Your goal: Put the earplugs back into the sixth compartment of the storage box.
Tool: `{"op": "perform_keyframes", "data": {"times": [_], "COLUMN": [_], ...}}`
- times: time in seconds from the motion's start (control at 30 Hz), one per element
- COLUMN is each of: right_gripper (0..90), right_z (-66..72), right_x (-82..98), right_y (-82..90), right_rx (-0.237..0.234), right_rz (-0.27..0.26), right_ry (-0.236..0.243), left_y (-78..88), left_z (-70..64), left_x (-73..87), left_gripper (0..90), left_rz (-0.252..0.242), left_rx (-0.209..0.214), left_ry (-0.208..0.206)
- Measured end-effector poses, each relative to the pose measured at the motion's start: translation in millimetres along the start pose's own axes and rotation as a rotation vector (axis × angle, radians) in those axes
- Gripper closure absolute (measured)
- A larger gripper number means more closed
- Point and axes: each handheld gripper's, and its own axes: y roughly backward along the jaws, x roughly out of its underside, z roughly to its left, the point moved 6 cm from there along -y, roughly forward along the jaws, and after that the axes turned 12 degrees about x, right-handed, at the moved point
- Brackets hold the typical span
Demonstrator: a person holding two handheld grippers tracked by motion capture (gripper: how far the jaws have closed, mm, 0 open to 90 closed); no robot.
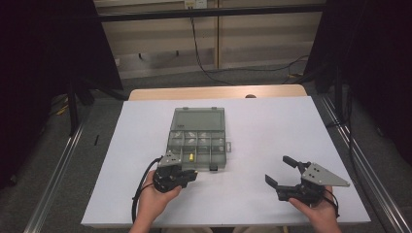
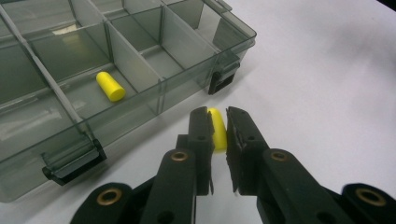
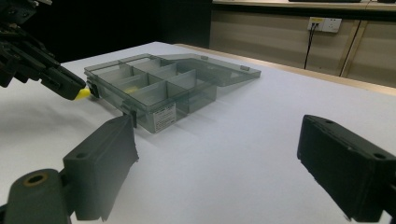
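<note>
Left hand-held gripper [image 2: 218, 122]: jaws clamped on a small yellow cylinder [image 2: 216, 127], held above the white desk [image 1: 262, 126] just in front of the near edge of the organizer box [image 1: 196, 140], close to its black latch [image 2: 222, 79]. Smoke-grey plastic organizer box: lid [image 1: 198, 119] folded open away from the person, divided compartments, a second yellow cylinder [image 2: 110, 86] lying in a front-row compartment. Right hand-held gripper [image 1: 281, 172]: jaws standing wide apart with nothing between them, held over bare desk well to the right of the box.
</note>
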Motion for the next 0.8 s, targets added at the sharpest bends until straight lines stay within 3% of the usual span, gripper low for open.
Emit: {"op": "perform_keyframes", "data": {"times": [0.8], "right_gripper": [11.1], "right_z": [0.9], "right_x": [0.0], "right_y": [0.1], "right_rx": [0.000], "right_rz": [-0.002], "right_ry": [0.001], "left_y": [16.1], "left_z": [4.3], "left_x": [-19.2], "left_gripper": [80.6], "left_rz": [-0.032], "left_rx": [-0.003], "left_ry": [-0.007]}}
